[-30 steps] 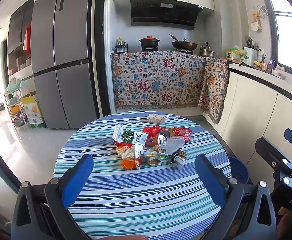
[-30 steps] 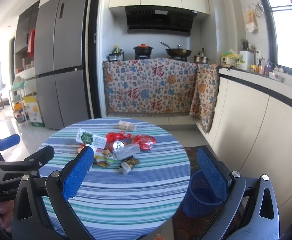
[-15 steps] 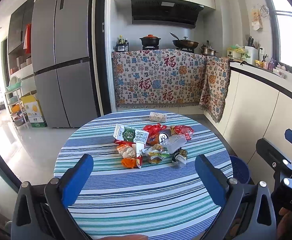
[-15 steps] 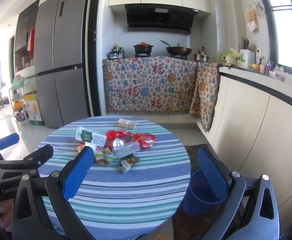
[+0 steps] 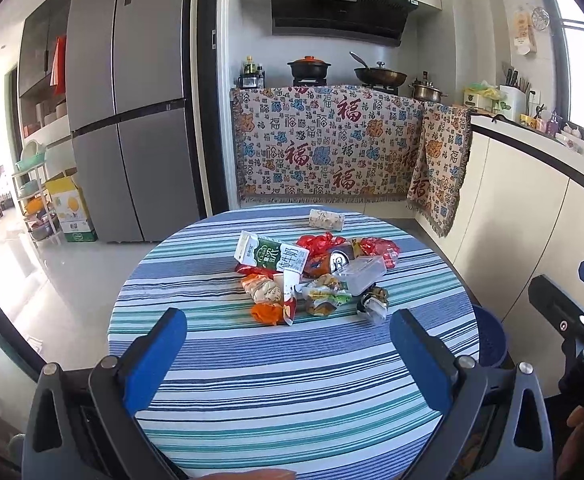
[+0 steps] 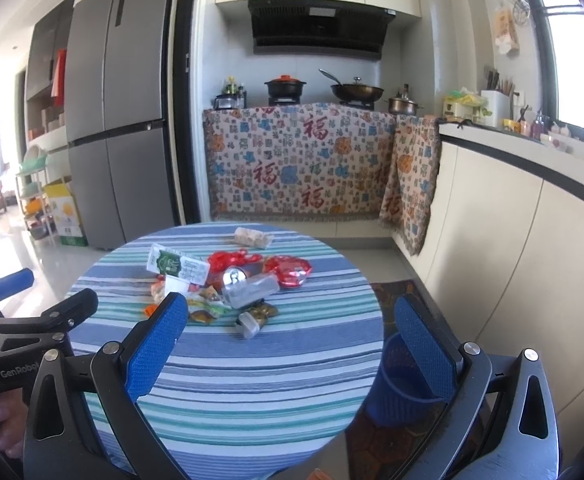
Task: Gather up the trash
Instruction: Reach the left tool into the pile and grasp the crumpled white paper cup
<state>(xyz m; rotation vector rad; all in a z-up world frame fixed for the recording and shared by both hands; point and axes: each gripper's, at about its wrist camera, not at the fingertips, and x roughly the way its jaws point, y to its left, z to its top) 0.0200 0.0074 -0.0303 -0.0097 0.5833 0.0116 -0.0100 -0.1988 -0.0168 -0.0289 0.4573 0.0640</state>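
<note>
1. Kitchen setting: a round table (image 5: pixel 292 392) under a blue, teal and white striped cloth stands in front of a grey fridge (image 5: pixel 127 100) and a counter draped with a patterned blanket (image 5: pixel 324 144).
2. Trash sits in a heap at the middle of the table, toward 12 o'clock from both grippers.
3. A green-and-white milk carton (image 5: pixel 271 257) lies on its side at the heap's 10 o'clock edge.
4. A clear plastic box (image 5: pixel 360 274) rests against a drink can (image 5: pixel 338 260), with red wrappers (image 5: pixel 376 249) behind them.
5. Orange snack packets (image 5: pixel 267 300) lie at the near edge, toward 7 o'clock.
6. One pale wrapped snack (image 5: pixel 326 219) lies apart at the table's far rim, at 12 o'clock.
7. A blue waste basket (image 6: pixel 404 376) stands on the floor beside the table, at its 4 o'clock.
8. Left gripper (image 5: pixel 287 354): blue pads wide apart, holding nothing, above the near table.
9. Right gripper (image 6: pixel 292 338): pads likewise spread and empty, between table edge and basket.
</note>
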